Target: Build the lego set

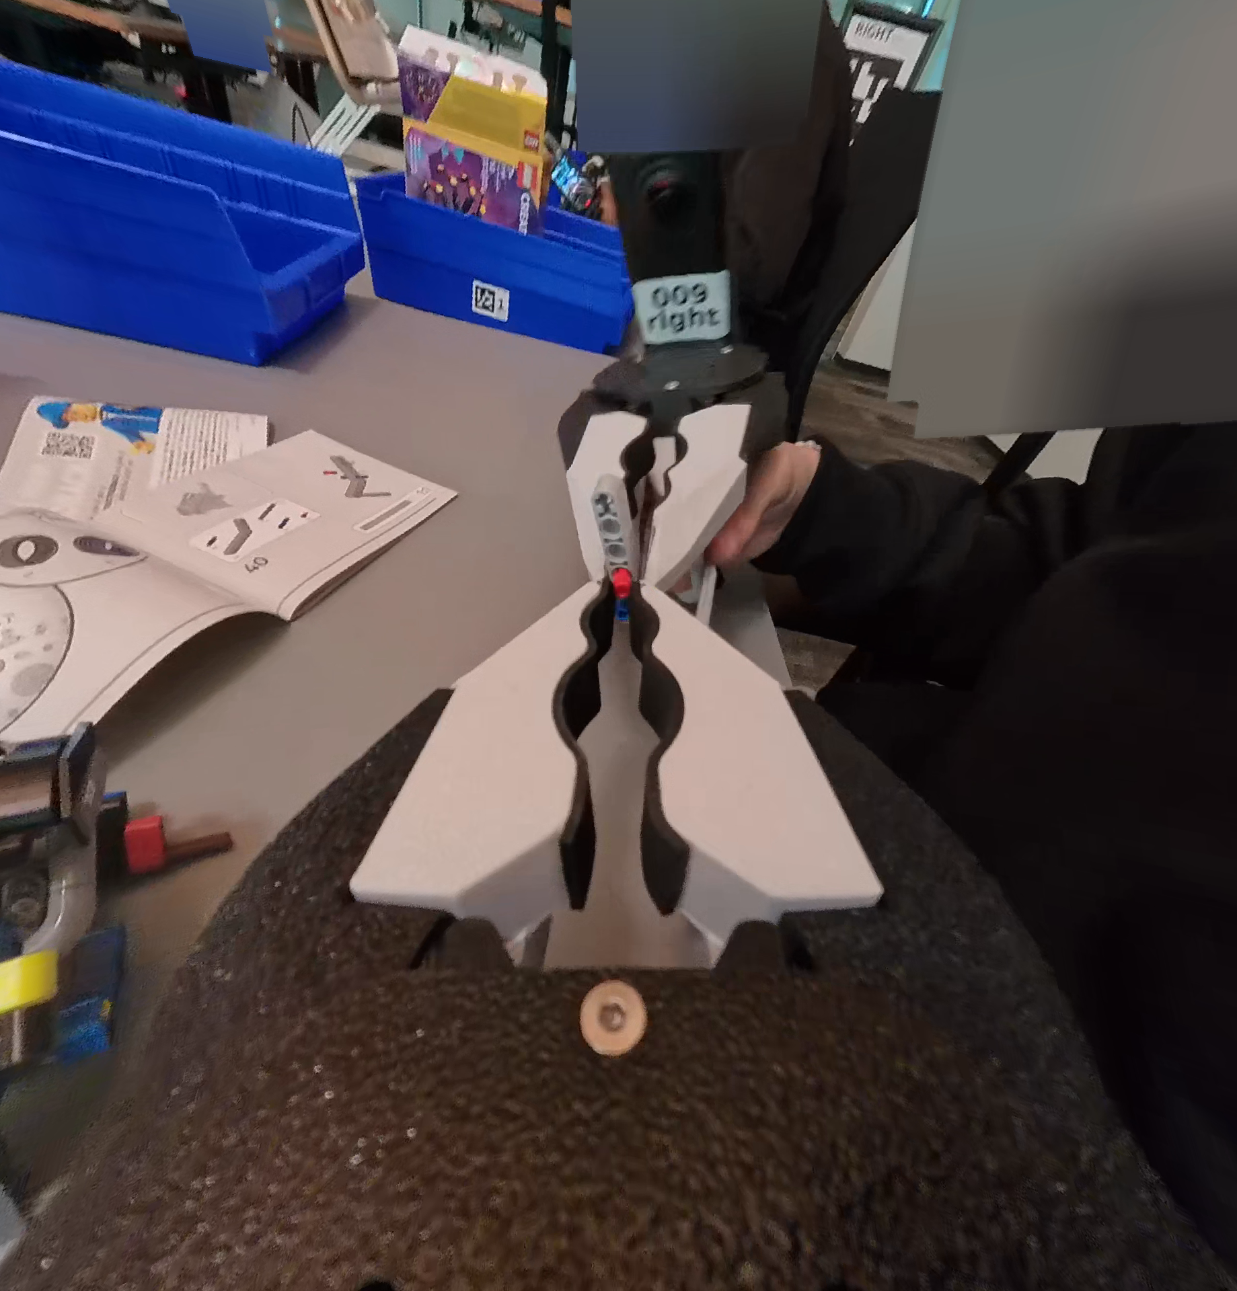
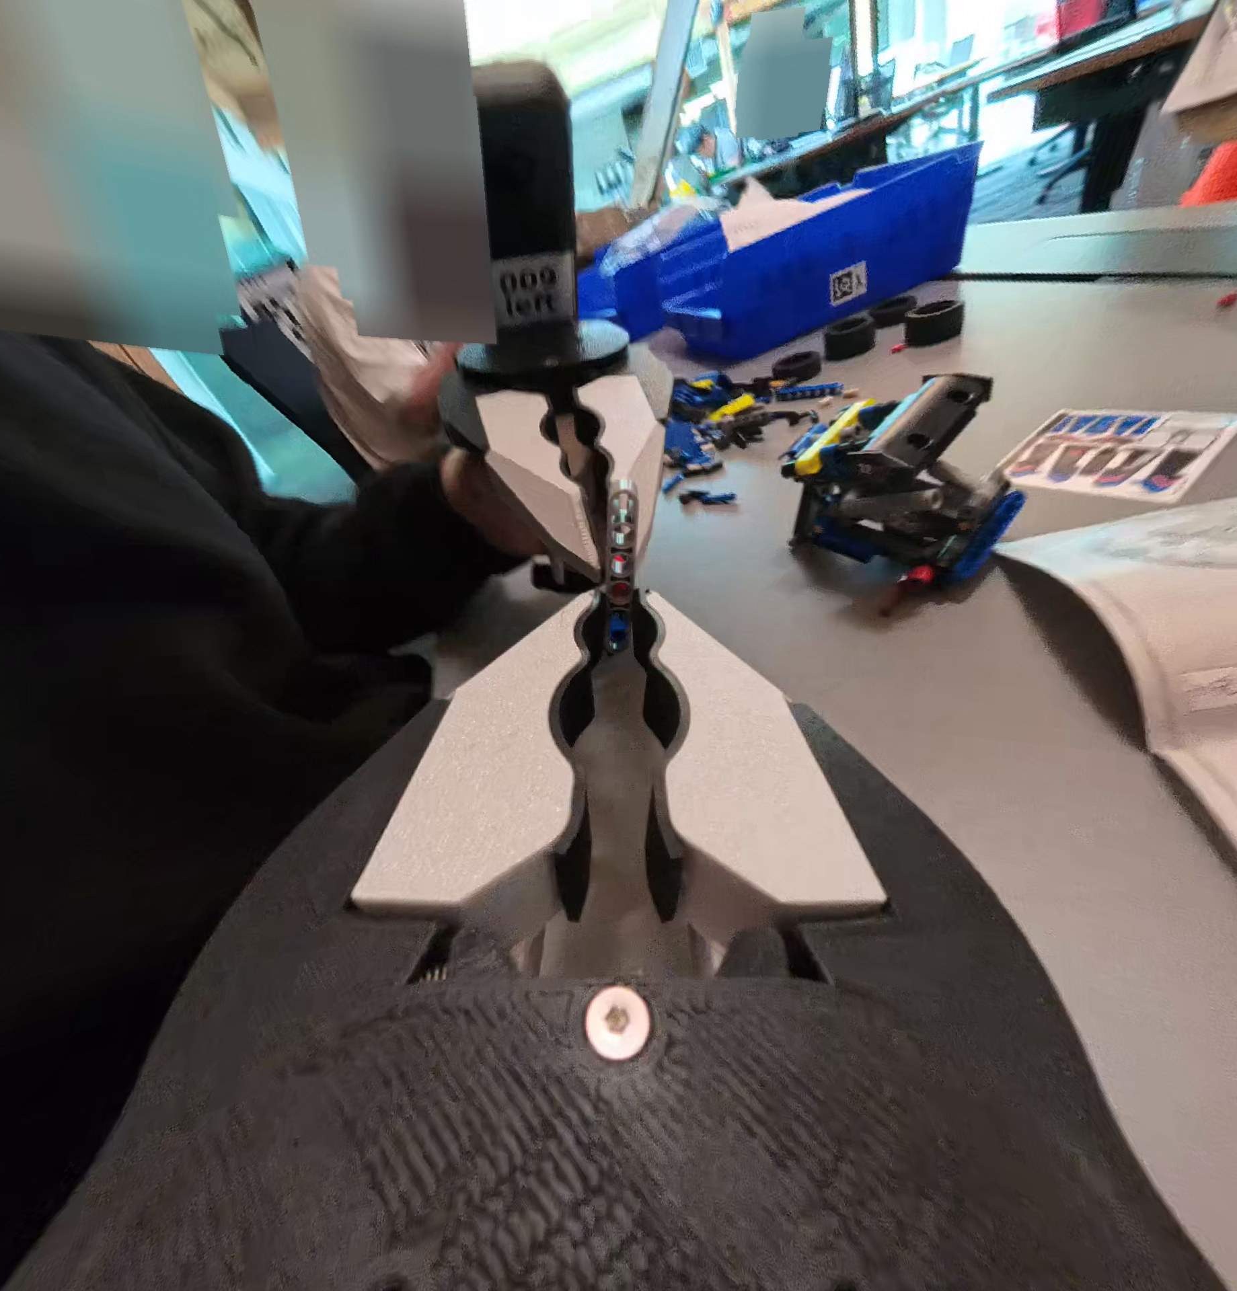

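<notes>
My left gripper (image 1: 622, 602) is shut on a small pin with a red end (image 1: 621, 578) and a blue end. My right gripper (image 1: 640, 567) faces it tip to tip, shut on a light grey beam with holes (image 1: 610, 524). The pin's red end touches the beam's lowest hole. In the right wrist view my right gripper (image 2: 619, 609) holds the beam (image 2: 622, 517) upright. Red shows in one hole, and a blue piece (image 2: 615, 629) sits between the fingers. My left gripper (image 2: 598, 569) meets the beam from beyond. Both are held above the grey table (image 1: 392, 391).
An open instruction booklet (image 1: 203, 531) lies on the left. A partly built blue, black and yellow model (image 2: 902, 482) stands on the table near loose pieces (image 2: 720, 419), black tyres (image 2: 933, 321) and a sticker sheet (image 2: 1118, 454). Blue bins (image 1: 147, 230) line the far edge. Both grippers' tips are close together, under 4 cm apart.
</notes>
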Demonstrator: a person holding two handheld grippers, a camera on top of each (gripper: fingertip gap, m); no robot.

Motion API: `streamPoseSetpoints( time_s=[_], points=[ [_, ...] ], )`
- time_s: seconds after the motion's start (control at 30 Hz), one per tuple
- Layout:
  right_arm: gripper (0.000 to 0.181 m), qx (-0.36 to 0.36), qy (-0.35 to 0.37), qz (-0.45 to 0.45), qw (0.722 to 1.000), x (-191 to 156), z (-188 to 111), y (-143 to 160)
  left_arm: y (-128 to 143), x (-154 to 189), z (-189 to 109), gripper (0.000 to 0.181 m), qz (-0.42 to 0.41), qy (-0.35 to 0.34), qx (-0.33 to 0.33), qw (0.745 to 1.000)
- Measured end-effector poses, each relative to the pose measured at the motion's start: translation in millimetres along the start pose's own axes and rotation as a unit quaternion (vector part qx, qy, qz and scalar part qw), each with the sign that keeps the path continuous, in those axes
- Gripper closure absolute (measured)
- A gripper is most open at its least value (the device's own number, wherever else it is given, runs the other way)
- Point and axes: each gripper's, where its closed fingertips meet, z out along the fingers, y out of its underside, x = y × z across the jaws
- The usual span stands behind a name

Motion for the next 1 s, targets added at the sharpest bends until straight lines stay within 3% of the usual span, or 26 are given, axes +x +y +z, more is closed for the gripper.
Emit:
streamPoseSetpoints(
  time_s=[0.13, 0.23, 0.33, 0.43, 0.7, 0.8, 0.9, 1.0],
  points=[
    [0.175, -0.028, 0.006, -0.052, 0.998, -6.6, 5.9, 0.8, -4.3, 7.2, 0.4, 0.180, 0.005, 0.011, 0.009, 1.000],
    [0.175, -0.074, 0.035, -0.082, 0.993, -1.2, 10.9, 13.4, 8.9, 2.1, -1.6, 0.180, 0.076, -0.028, -0.062, 0.995],
    [0.175, -0.058, 0.029, -0.084, 0.994, -4.8, 12.8, 7.5, 6.7, 3.4, -7.4, 0.180, 0.088, -0.028, -0.065, 0.994],
    [0.175, -0.113, 0.057, -0.112, 0.986, 2.5, 18.3, 22.7, 19.8, -2.1, -8.1, 0.180, 0.098, -0.031, -0.092, 0.990],
    [0.175, -0.130, 0.085, -0.181, 0.971, 4.6, 22.8, 25.5, 26.3, -3.1, -11.3, 0.181, 0.010, 0.017, -0.069, 0.997],
    [0.175, -0.125, 0.082, -0.193, 0.970, 2.7, 24.4, 26.0, 27.0, -1.9, -12.3, 0.180, 0.028, 0.017, -0.075, 0.997],
    [0.175, -0.105, 0.089, -0.219, 0.966, 1.9, 24.2, 20.3, 21.9, -0.1, -13.4, 0.181, -0.005, 0.039, -0.049, 0.998],
    [0.174, -0.154, 0.116, -0.270, 0.943, 8.0, 24.6, 31.6, 32.6, -3.7, -11.6, 0.180, 0.024, 0.016, -0.091, 0.995]
  ],
)
